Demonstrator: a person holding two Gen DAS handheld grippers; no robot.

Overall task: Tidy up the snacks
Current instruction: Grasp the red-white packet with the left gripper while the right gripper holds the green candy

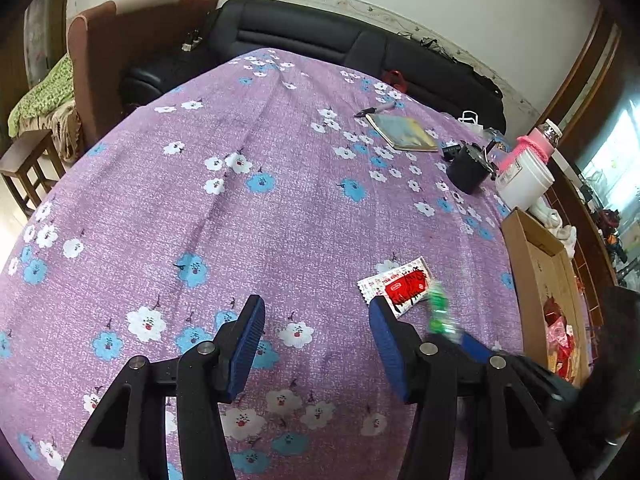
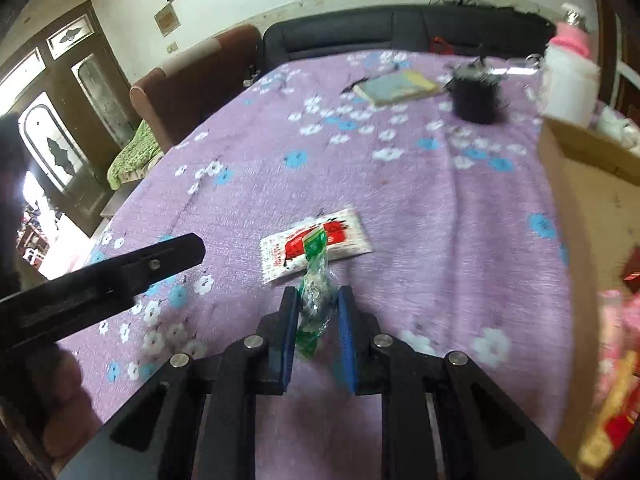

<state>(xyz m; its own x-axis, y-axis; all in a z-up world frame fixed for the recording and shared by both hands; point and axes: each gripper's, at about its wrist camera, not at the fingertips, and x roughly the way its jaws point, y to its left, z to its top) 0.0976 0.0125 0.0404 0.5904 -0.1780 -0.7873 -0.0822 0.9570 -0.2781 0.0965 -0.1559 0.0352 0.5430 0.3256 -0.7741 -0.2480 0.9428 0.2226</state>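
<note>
A living room with a dark sofa and a brown armchair lies behind a bench covered in a purple cloth printed with white and blue flowers (image 1: 280, 200). At the far end of that cloth, well beyond either set of fingers, sit a thin yellow-and-grey booklet (image 1: 404, 133), a black cup (image 1: 469, 172) and a white plastic tub with a pink lid (image 1: 524, 176). The right gripper (image 2: 318, 308) has its blue-padded fingers (image 2: 289, 332) closed on a small green-and-clear plastic snack packet (image 2: 316, 292), which stands up between the pads with its green top poking forward past the tips. Just ahead of those fingers, flat on the cloth, lies a white snack sachet with a red label (image 2: 316, 242). The left gripper (image 1: 316, 320) hangs over bare cloth with its fingers (image 1: 248, 344) partly spread and nothing between them; the white sachet lies just past its right-hand finger, and the green packet shows blurred beside that finger too. To the right of both sets of fingers stands an open brown cardboard box (image 1: 532, 264), with red and pink wrappers (image 1: 560, 336) already inside. The step in hand looks like carrying the gripped green packet over to the box. The next move calls for swinging the right fingers over the box wall, keeping the soft packet from slipping, then opening above the other wrappers. The white sachet would remain for a later pick, and being flat, may need a low, edge-on approach.
</note>
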